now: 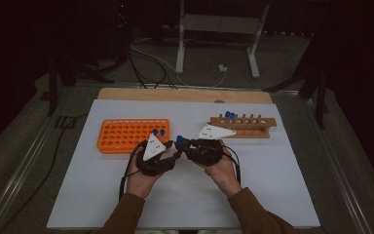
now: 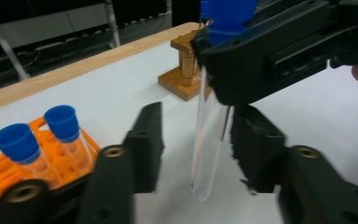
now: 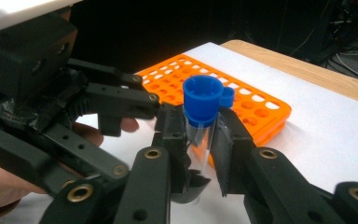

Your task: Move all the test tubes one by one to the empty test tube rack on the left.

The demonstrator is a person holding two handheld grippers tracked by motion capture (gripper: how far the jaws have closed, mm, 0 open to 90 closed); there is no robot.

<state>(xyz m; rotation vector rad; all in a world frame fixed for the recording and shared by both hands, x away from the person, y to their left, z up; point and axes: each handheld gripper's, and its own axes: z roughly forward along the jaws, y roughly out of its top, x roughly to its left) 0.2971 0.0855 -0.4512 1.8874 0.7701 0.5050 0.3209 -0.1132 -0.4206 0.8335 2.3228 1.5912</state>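
A clear test tube [image 2: 209,140] with a blue cap [image 3: 200,100] hangs upright above the white mat, and my right gripper [image 3: 198,135] is shut on it just under the cap. My left gripper [image 2: 200,154] is open, one jaw on either side of the tube's lower half, with a gap to the glass on both sides. In the high view the left gripper [image 1: 168,153] and right gripper [image 1: 187,145] meet at the table's middle, the capped tube [image 1: 179,140] between them. The orange rack [image 1: 121,135] holds two blue-capped tubes [image 1: 158,132] at its right end.
A wooden rack [image 1: 253,127] with blue-capped tubes [image 1: 230,115] stands at the back right of the white mat [image 1: 272,175]. The wooden table edge [image 1: 175,94] runs along the back. Cables and a stand's legs lie on the floor beyond.
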